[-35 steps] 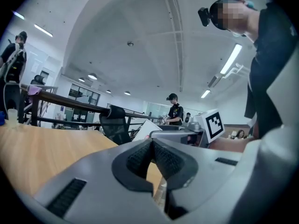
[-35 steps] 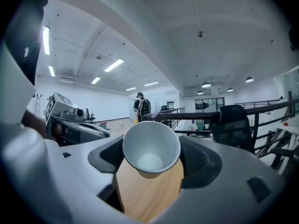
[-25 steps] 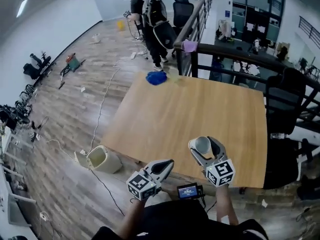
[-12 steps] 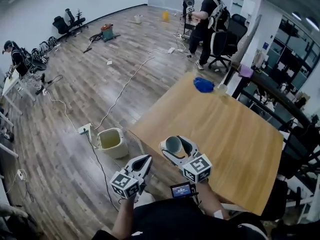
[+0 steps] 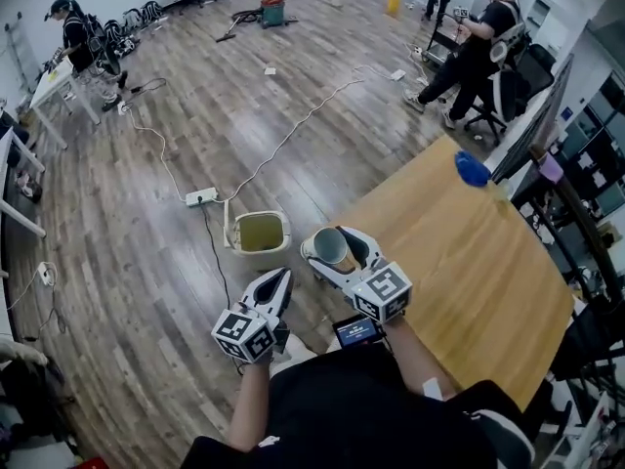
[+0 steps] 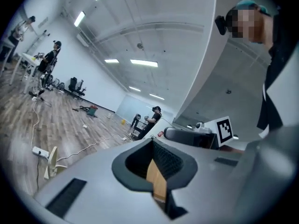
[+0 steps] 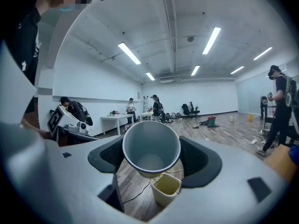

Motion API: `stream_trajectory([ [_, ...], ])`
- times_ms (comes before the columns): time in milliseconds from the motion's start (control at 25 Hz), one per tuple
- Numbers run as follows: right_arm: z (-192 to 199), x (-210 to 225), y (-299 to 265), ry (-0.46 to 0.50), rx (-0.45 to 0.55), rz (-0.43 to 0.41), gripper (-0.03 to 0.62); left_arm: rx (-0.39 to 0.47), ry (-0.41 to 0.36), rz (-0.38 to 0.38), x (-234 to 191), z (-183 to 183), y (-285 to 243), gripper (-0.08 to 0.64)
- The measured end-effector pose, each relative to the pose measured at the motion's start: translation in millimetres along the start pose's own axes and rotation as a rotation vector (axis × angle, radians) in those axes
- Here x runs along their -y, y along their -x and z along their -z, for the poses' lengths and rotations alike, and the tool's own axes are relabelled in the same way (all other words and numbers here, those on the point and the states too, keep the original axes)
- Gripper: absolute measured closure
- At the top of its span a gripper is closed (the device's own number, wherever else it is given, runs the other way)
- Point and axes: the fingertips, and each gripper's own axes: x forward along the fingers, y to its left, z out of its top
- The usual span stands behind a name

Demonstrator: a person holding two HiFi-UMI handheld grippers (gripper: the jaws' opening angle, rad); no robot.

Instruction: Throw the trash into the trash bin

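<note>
In my right gripper (image 5: 330, 249) is a grey paper cup (image 5: 331, 246), lying on its side with the mouth toward the camera; the jaws are shut on it. The right gripper view has the cup (image 7: 151, 146) between the pads, just above the bin (image 7: 166, 188). The cream trash bin (image 5: 257, 233) stands on the floor with its lid up, left of the table corner and a little left of the cup. My left gripper (image 5: 276, 284) hangs lower left of the cup, shut and holding nothing; the left gripper (image 6: 156, 171) shows its pads together.
The wooden table (image 5: 469, 262) runs off to the right, with a blue object (image 5: 472, 172) at its far corner. A power strip (image 5: 202, 197) and cables lie on the floor beyond the bin. People stand at the far right (image 5: 479, 47) and far left (image 5: 73, 37).
The view has swung left from the table to the floor. The right gripper has carried the cup past the table's corner and close to the bin. The left gripper stays shut.
</note>
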Motion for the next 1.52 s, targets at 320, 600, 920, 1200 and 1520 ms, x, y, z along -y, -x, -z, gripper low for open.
stream_trajectory([
  [320,-1,28,-87,-0.066,-0.025,-0.026,0.241,-0.14,-0.081,-0.076,-75,6,-5,0.561],
  [600,-11,79,-184,-0.172,0.01,-0.095,0.241,-0.184,-0.079,-0.112,-139,-35,-53,0.561],
  [920,-20,127,-251,-0.186,0.024,-0.143,0.241,-0.132,-0.183,-0.172,-195,-82,-106,0.561],
  [1200,11,156,-290,-0.23,-0.053,-0.145,0.241,-0.214,-0.092,-0.215,-237,-62,-129,0.561],
  [1520,70,169,-338,-0.265,-0.19,-0.115,0.241,-0.232,-0.154,-0.195,-289,-64,-144,0.561],
])
